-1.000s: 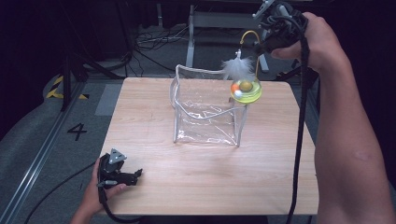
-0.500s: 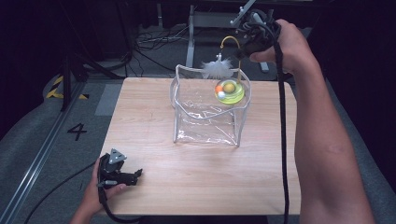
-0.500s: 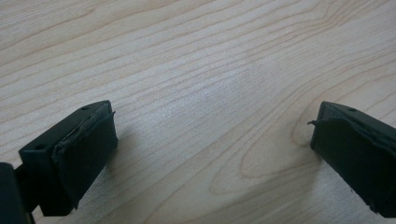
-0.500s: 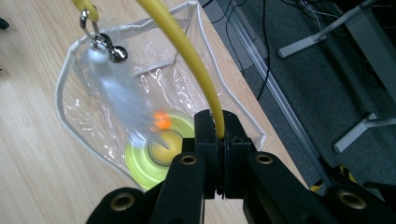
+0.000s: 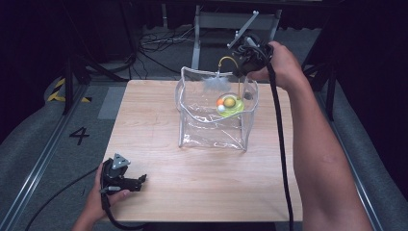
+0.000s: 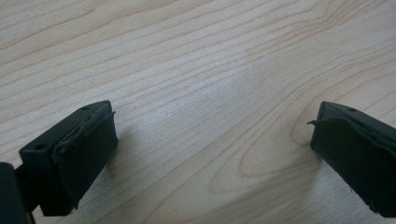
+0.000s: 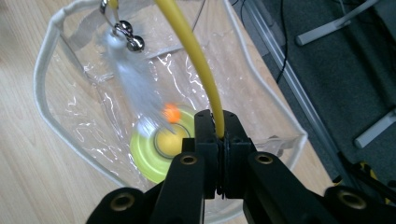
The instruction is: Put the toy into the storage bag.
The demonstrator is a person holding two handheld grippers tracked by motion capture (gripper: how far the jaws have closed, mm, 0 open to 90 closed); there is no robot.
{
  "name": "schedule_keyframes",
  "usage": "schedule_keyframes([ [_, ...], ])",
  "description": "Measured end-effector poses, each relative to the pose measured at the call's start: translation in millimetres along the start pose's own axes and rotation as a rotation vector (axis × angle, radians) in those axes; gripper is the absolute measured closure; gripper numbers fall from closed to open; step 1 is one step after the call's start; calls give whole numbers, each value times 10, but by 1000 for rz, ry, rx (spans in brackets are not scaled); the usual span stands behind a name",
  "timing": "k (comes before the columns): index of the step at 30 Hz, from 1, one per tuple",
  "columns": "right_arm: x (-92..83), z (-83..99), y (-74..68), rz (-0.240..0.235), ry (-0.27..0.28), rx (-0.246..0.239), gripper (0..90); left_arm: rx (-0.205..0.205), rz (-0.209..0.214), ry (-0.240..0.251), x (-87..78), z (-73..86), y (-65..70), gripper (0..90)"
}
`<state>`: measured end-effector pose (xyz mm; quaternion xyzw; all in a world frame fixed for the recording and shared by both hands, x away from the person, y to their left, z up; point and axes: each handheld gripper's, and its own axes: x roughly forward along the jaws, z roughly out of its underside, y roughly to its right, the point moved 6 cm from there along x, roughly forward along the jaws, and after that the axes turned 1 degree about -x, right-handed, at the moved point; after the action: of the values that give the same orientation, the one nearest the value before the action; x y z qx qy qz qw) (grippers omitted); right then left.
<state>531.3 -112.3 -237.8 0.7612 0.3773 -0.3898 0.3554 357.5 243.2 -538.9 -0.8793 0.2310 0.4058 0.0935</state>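
A cat toy hangs from my right gripper [image 5: 240, 62], which is shut on its bent yellow wand [image 5: 227, 58]. The toy's white feather [image 5: 214, 84] dangles at the bag's far rim. Its lime-green disc [image 5: 230, 105], with small coloured balls on it, is inside the clear plastic bag [image 5: 211, 137] standing mid-table. In the right gripper view my right gripper [image 7: 218, 133] pinches the yellow wand [image 7: 196, 60] above the green disc [image 7: 156, 149], with the feather [image 7: 130, 79] and two bells [image 7: 126, 35] to the left. My left gripper [image 5: 137, 182] rests open on the table's front left; its pads [image 6: 79, 149] are wide apart over bare wood.
The wooden table [image 5: 154, 120] has bare room left of and in front of the bag. Metal stand legs [image 5: 226, 21] and cables lie on the floor behind it. A floor rail [image 5: 43, 144] runs along the table's left side.
My right hand has come down and to the left, carrying the toy from above the bag's right rim into the bag. The left gripper has stayed put.
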Motion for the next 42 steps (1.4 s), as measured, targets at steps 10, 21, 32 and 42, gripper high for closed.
schedule_keyframes([
  [10,308,203,-109,-34,-35,-6,880,-4,0,3,2,-1,3,8],
  [21,586,487,-180,-119,-69,-14,879,1,0,1,2,-1,-2,7],
  [32,684,673,-200,-150,-106,0,876,1,0,1,2,-1,-2,7],
  [42,611,720,-172,-141,-93,16,843,-2,1,2,2,-1,2,7],
])
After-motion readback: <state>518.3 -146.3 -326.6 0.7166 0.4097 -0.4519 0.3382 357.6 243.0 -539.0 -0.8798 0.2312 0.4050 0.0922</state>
